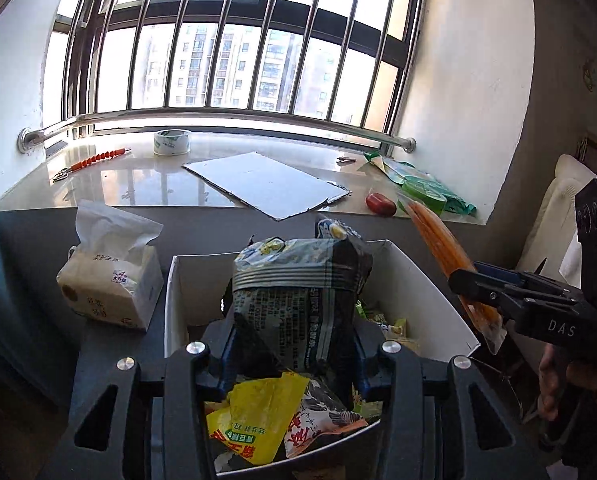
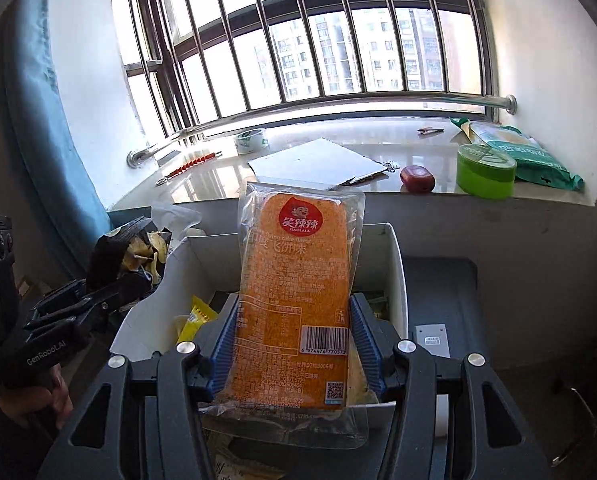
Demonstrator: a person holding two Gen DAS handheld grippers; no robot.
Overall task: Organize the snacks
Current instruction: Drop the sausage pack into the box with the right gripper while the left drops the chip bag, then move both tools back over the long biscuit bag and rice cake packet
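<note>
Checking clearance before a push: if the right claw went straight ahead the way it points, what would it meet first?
Probably the far wall of the white box, beyond the orange snack pack it grips. Past that is the window ledge. Depth is unclear, so it might pass over the rim.

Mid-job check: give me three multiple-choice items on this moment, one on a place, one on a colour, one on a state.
1. Where is the tape roll?
A. on the windowsill
B. in the white box
C. on the tissue pack

2. What colour is the packet in the right tool?
A. green
B. orange
C. blue

3. What is the left tool doing?
A. open and empty
B. shut on the dark snack bag
C. shut on the tissue pack

Answers:
1 A, it stands on the windowsill by the bars.
2 B, the orange packet stands between the tool's blue pads.
3 B, the dark snack bag is clamped above the white box.
</note>
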